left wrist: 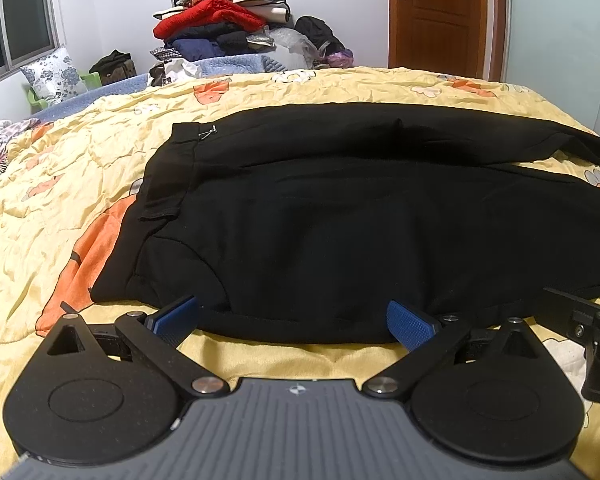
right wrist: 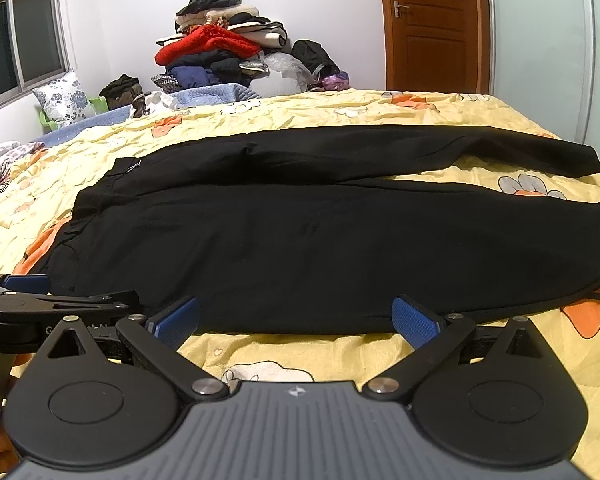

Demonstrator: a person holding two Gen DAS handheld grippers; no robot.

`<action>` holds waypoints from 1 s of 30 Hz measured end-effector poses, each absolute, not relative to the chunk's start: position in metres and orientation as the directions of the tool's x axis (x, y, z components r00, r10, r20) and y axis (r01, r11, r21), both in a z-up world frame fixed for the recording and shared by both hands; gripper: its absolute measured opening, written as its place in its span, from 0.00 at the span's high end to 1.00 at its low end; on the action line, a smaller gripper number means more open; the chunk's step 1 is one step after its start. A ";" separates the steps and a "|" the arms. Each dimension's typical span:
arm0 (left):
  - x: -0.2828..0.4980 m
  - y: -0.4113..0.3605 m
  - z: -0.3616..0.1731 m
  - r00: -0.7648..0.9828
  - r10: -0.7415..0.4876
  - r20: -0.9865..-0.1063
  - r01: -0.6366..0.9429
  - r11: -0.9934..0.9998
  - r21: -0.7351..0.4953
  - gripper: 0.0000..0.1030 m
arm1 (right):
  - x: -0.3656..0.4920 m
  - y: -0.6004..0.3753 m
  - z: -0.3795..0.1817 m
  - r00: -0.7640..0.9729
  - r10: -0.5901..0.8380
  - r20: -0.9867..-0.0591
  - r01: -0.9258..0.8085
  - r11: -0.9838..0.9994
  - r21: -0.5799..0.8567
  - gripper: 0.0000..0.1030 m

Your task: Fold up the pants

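Black pants [left wrist: 340, 208] lie spread flat on the yellow quilt [left wrist: 60, 184], waistband to the left, both legs running right; they also show in the right wrist view [right wrist: 300, 232]. My left gripper [left wrist: 294, 322] is open, its blue pads at the near edge of the pants close to the waist. My right gripper [right wrist: 296, 320] is open, its blue pads at the near edge of the near leg. The right gripper shows at the right edge of the left wrist view [left wrist: 596, 332]. The left gripper shows at the left edge of the right wrist view [right wrist: 32, 300].
A tall pile of clothes [left wrist: 220, 20] stands against the far wall behind the bed. A floral pillow [left wrist: 54, 74] lies under the window at far left. A wooden door [left wrist: 436, 12] and a white wardrobe [left wrist: 560, 20] are at far right.
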State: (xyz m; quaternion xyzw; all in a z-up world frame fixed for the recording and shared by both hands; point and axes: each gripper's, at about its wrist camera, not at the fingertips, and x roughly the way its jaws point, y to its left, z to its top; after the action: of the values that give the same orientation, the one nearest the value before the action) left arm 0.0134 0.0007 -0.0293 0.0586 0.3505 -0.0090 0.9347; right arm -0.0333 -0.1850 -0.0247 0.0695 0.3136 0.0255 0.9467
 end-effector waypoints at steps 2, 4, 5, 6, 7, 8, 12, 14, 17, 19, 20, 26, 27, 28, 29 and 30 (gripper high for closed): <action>0.015 0.002 -0.029 0.754 0.019 -0.657 0.062 0.993 0.100 0.01 | -0.033 -0.185 -0.025 0.804 0.092 -0.588 -0.006 0.989 0.145 0.00; 0.016 0.003 -0.028 0.750 0.008 -0.661 0.069 0.994 0.090 0.01 | -0.033 -0.186 -0.022 0.815 0.093 -0.572 -0.015 0.990 0.140 0.00; 0.017 0.005 -0.027 0.751 0.001 -0.660 0.073 0.994 0.085 0.01 | -0.034 -0.188 -0.019 0.835 0.105 -0.541 -0.034 0.990 0.140 0.00; 0.018 0.007 -0.026 0.754 -0.001 -0.657 0.075 0.994 0.084 0.01 | -0.035 -0.188 -0.014 0.856 0.121 -0.502 -0.061 0.989 0.134 0.00; 0.019 0.009 -0.024 0.756 -0.001 -0.654 0.075 0.994 0.084 0.01 | -0.036 -0.189 -0.009 0.874 0.134 -0.468 -0.086 0.989 0.122 0.00; 0.021 0.012 -0.022 0.760 -0.001 -0.650 0.073 0.994 0.084 0.01 | -0.036 -0.188 -0.002 0.895 0.148 -0.421 -0.119 0.988 0.094 0.00; 0.038 0.030 -0.013 0.758 0.023 -0.652 0.022 0.998 0.060 0.01 | -0.013 -0.177 0.021 0.920 0.225 -0.322 -0.263 0.961 -0.081 0.00; 0.053 0.044 -0.009 0.737 0.010 -0.675 0.014 0.999 0.030 0.01 | 0.016 -0.173 0.032 0.894 0.283 -0.348 -0.334 0.938 -0.095 0.00; 0.068 0.066 -0.003 0.736 0.005 -0.677 -0.013 1.000 -0.006 0.01 | 0.067 -0.172 0.044 0.857 0.381 -0.347 -0.429 0.901 -0.069 0.00; 0.077 0.080 0.001 0.744 0.002 -0.668 -0.025 0.999 -0.026 0.01 | 0.105 -0.164 0.050 0.840 0.399 -0.367 -0.463 0.881 -0.102 0.00; 0.083 0.087 0.004 0.745 0.000 -0.667 -0.038 0.998 -0.042 0.01 | 0.132 -0.157 0.050 0.829 0.402 -0.390 -0.483 0.865 -0.135 0.00; 0.116 0.127 0.008 0.719 -0.042 -0.694 -0.087 0.985 -0.149 0.01 | 0.268 -0.128 0.032 0.687 0.464 -0.558 -0.608 0.788 -0.093 0.01; 0.119 0.132 0.010 0.724 -0.040 -0.688 -0.096 0.983 -0.158 0.01 | 0.291 -0.122 0.025 0.649 0.468 -0.600 -0.621 0.781 -0.064 0.01; 0.122 0.137 0.011 0.734 -0.040 -0.678 -0.100 0.981 -0.166 0.01 | 0.313 -0.116 0.019 0.625 0.466 -0.626 -0.626 0.778 -0.046 0.01; 0.125 0.141 0.013 0.743 -0.037 -0.669 -0.104 0.980 -0.170 0.01 | 0.325 -0.115 0.014 0.619 0.468 -0.631 -0.628 0.777 -0.040 0.01; 0.128 0.145 0.015 0.746 -0.033 -0.665 -0.111 0.979 -0.173 0.01 | 0.341 -0.111 0.009 0.596 0.475 -0.647 -0.639 0.768 -0.024 0.01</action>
State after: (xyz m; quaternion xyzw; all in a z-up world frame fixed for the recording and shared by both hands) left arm 0.1282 0.1447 0.0146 -0.1010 0.3560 0.0208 0.9288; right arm 0.3412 -0.1106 0.0094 -0.1280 0.3203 0.3153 0.8841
